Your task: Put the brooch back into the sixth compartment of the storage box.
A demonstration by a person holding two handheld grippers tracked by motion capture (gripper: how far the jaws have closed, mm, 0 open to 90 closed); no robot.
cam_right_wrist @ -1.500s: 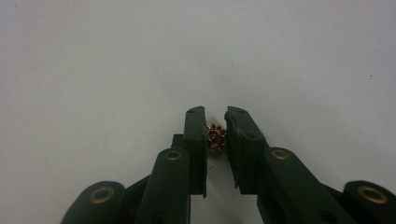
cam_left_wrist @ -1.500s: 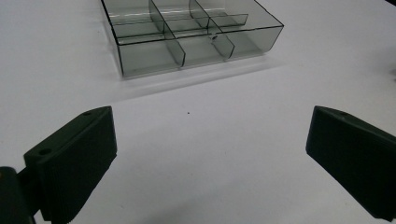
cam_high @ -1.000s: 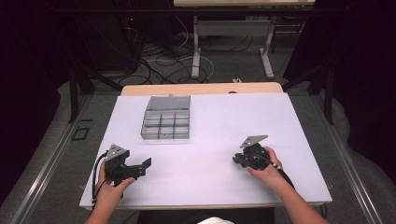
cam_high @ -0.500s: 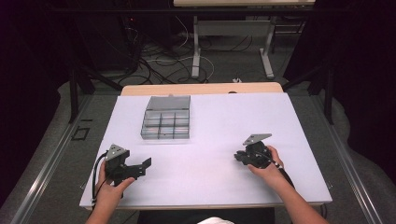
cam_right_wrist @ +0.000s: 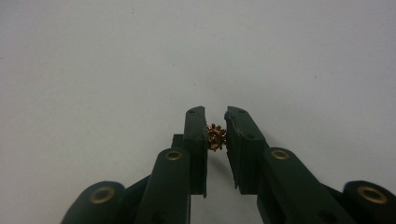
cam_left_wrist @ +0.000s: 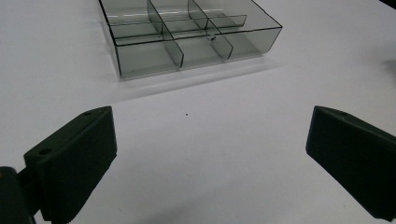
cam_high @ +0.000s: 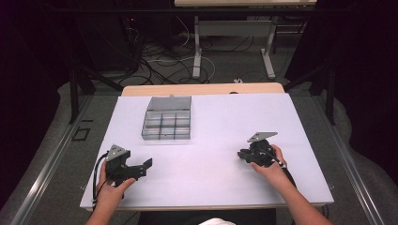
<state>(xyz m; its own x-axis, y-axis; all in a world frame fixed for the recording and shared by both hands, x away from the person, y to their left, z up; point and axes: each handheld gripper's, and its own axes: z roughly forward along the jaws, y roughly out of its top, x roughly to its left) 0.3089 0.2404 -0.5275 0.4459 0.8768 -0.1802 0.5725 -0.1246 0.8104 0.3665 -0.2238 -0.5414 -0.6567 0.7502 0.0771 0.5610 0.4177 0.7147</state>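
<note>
A small brass gear [cam_right_wrist: 215,136] sits clamped between the two black jaws of my right gripper [cam_right_wrist: 215,122], just above the white table. From above, that right gripper [cam_high: 245,154] is at the right of the table, pointing left. My left gripper [cam_high: 145,167] rests near the front left edge with its jaws far apart and nothing between them; its own camera shows the left gripper [cam_left_wrist: 210,135] facing a clear plastic compartment box [cam_left_wrist: 187,37]. The box [cam_high: 166,124] lies in the back left part of the table, with a small dark speck in one cell.
The white table top [cam_high: 216,126] spreads between the two grippers and the box. Beyond its far edge lie cables and the legs of another table on the floor [cam_high: 202,65]. Metal rails run along both sides.
The right hand has shifted slightly to the right and toward the front edge with the gear in its jaws. The left hand has stayed where it was.
</note>
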